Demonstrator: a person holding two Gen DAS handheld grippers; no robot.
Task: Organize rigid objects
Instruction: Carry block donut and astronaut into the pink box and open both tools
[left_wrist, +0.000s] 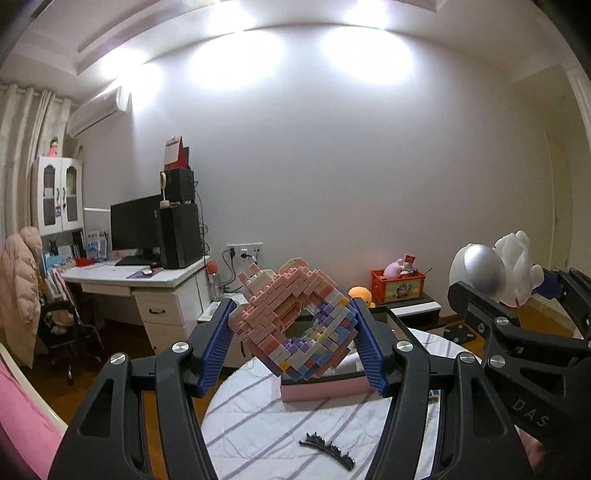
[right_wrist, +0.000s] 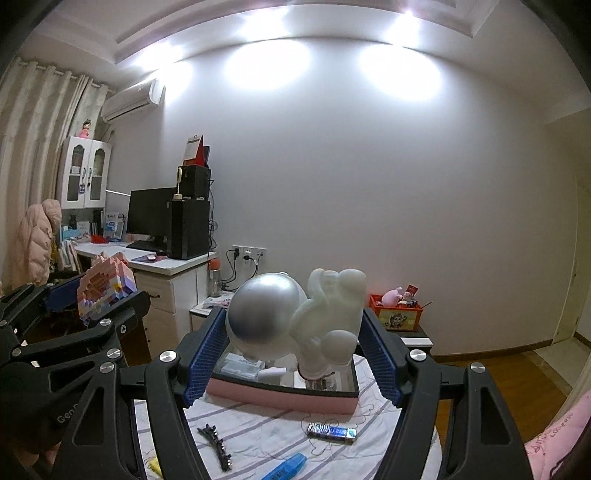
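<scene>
My left gripper (left_wrist: 291, 338) is shut on a pink and pastel brick-built model (left_wrist: 291, 321), held tilted above the round table. My right gripper (right_wrist: 293, 347) is shut on a white astronaut figure with a silver helmet (right_wrist: 291, 321), held on its side above a pink tray with a mirrored top (right_wrist: 280, 397). The tray also shows in the left wrist view (left_wrist: 325, 391). The astronaut appears at the right in the left wrist view (left_wrist: 491, 273). The brick model appears at the left in the right wrist view (right_wrist: 105, 291).
On the striped tablecloth (right_wrist: 280, 428) lie a black hair clip (right_wrist: 216, 445), a small blue and silver pack (right_wrist: 332, 432) and a blue marker (right_wrist: 286, 467). A desk with a monitor (left_wrist: 136, 225) stands at the left. An orange crate of toys (left_wrist: 399, 286) sits behind.
</scene>
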